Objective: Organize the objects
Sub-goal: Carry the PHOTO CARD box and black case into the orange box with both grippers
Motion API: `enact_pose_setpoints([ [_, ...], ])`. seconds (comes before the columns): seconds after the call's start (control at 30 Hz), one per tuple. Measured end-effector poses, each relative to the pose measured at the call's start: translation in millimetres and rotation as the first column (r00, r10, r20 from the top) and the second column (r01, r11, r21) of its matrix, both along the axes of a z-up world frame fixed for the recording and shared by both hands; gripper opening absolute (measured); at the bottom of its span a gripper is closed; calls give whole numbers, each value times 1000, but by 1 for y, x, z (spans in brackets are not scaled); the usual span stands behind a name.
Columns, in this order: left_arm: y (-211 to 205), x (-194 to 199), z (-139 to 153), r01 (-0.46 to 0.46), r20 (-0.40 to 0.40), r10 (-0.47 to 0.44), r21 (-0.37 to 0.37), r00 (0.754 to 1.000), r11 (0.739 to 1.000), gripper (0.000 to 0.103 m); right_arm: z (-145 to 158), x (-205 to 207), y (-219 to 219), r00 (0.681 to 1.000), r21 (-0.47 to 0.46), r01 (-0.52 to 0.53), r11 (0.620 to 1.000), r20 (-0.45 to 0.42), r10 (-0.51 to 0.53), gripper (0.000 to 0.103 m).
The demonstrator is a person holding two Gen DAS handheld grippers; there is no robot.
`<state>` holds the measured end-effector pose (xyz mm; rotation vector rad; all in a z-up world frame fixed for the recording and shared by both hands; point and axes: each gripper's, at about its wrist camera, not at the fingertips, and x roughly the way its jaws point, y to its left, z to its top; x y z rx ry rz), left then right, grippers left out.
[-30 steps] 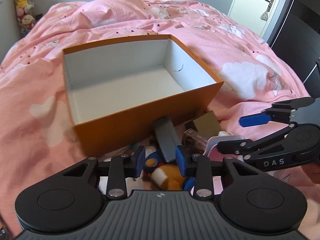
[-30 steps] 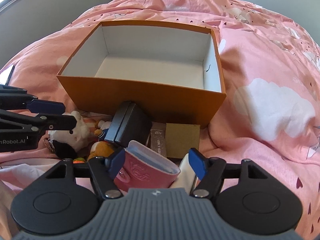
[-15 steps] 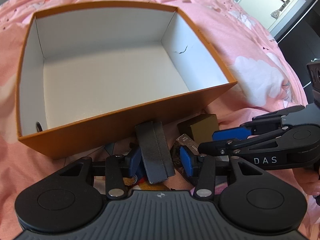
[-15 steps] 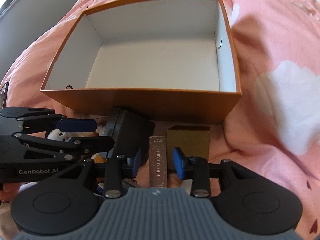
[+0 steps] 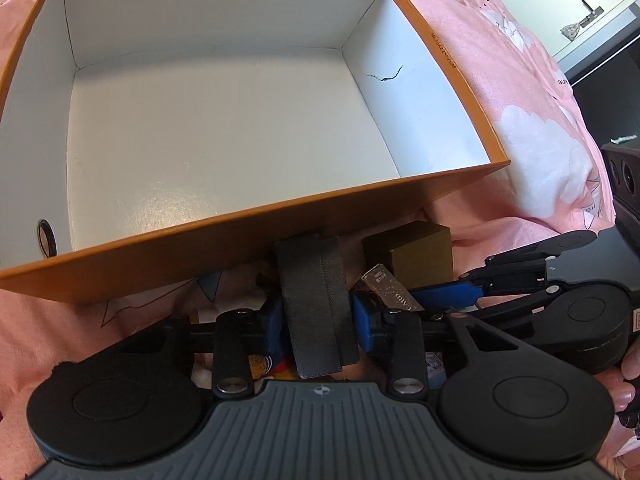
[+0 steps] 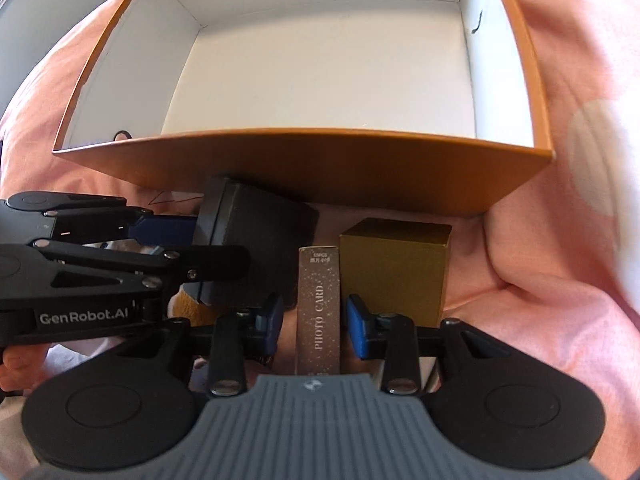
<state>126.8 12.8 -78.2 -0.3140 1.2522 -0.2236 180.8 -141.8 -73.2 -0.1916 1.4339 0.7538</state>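
Now the left tool [image 5: 318,320], low centre of its frame, has just closed and its pads clamp the black case [image 5: 314,308]; right of it, the right tool [image 6: 314,322] has been narrowing round the card box [image 6: 319,312], apparently not yet pinching. Both sit just before the empty orange box [image 5: 256,224], so lifts come next.

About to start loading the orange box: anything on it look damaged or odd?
Yes. The orange box has a small dark jagged crack high on its white inner wall, on the right in both views. Otherwise it looks sound.
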Motion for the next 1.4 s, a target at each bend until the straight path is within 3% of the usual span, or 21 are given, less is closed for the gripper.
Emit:
enact_pose_setpoints([
  [0.13,-3,-2,2,2,15,-2,7,1000,1000,41,-3,-3,4,1000,-7,-16,1000,17,16,25],
  [0.27,-1,-10,13,0,55,-1,8,998,1000,40,2,-10,5,998,-10,-24,1000,56,24,24],
  [0.6,13,-43,64,1,186,0,-2,983,1000,39,52,-24,3,976,45,-11,999,220,1,24],
  [0.9,30,-54,115,-32,318,53,-69,947,997,39,104,-28,1,959,179,-11,984,280,-40,24],
  [1.13,50,-52,141,-98,408,117,-69,905,993,39,149,-18,17,939,293,-26,956,335,-77,24],
  [1.27,59,-46,149,-135,440,143,-49,887,990,39,156,-10,27,934,330,-27,944,344,-93,24],
  [1.4,67,-35,144,-163,433,158,-26,887,986,39,155,-7,30,941,353,-8,936,318,-112,24],
])
